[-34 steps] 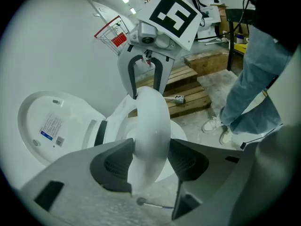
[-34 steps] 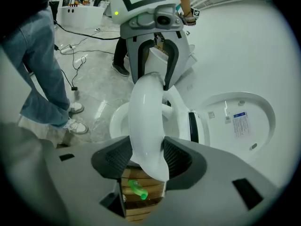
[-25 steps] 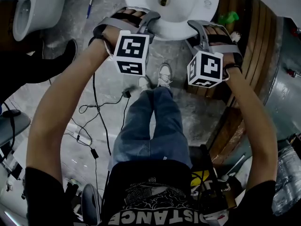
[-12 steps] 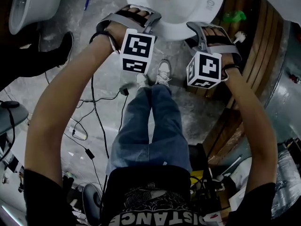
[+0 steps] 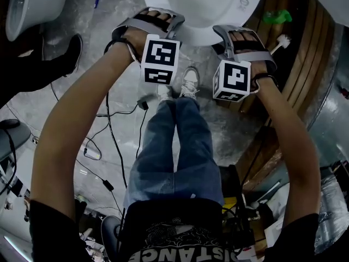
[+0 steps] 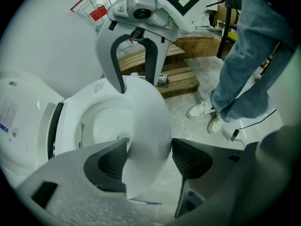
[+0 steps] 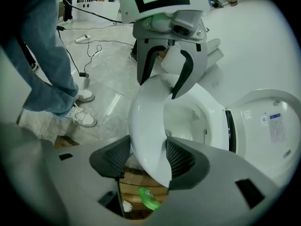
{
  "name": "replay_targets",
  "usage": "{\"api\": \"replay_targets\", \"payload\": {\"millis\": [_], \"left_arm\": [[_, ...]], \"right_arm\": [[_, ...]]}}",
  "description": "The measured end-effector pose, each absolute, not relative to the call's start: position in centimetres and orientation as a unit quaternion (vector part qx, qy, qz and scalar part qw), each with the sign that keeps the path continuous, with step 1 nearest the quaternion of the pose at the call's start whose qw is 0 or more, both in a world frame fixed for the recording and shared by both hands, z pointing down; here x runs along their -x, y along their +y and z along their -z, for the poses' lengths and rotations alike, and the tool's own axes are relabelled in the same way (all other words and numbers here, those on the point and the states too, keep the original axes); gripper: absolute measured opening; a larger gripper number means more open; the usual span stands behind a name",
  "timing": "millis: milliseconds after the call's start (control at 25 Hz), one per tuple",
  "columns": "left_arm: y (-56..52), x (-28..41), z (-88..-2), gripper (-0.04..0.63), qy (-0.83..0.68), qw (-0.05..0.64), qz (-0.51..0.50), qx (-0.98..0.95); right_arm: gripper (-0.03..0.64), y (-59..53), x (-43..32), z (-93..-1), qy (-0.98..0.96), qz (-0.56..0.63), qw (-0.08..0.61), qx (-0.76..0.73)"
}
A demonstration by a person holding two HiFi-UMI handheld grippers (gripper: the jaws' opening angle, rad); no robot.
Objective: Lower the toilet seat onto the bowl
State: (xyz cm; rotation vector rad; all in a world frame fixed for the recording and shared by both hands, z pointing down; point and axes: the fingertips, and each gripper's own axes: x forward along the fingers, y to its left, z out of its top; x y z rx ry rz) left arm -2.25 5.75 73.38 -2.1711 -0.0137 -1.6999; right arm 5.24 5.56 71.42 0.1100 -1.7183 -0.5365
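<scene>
Head view, left gripper (image 6: 149, 149) opening round toilet seat (image 6: 146, 119) (right gripper (image 7: 146, 150) clamped).

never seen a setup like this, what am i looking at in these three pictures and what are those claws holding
There is no robot here. A person holds a two-jaw gripper in each hand, and the marker cubes are part of the grippers. The head view looks down from the person's head at their arms, their jeans and a white toilet. The other two views come from a camera on each gripper, looking along its jaws. The right gripper is clamped on the toilet seat. The left gripper has the seat between its jaws, which are opening. The lid stands raised. Cables lie on the floor.
</scene>
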Motion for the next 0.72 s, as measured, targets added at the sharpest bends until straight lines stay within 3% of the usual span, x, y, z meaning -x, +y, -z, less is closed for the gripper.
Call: {"api": "replay_targets", "payload": {"millis": [720], "left_arm": [[5.5,1.6,-77.8,0.288,0.008,0.156,0.614,0.774]], "right_arm": [[0.241,5.4,-5.3,-75.5,-0.752,0.195,0.629,-0.033]]}}
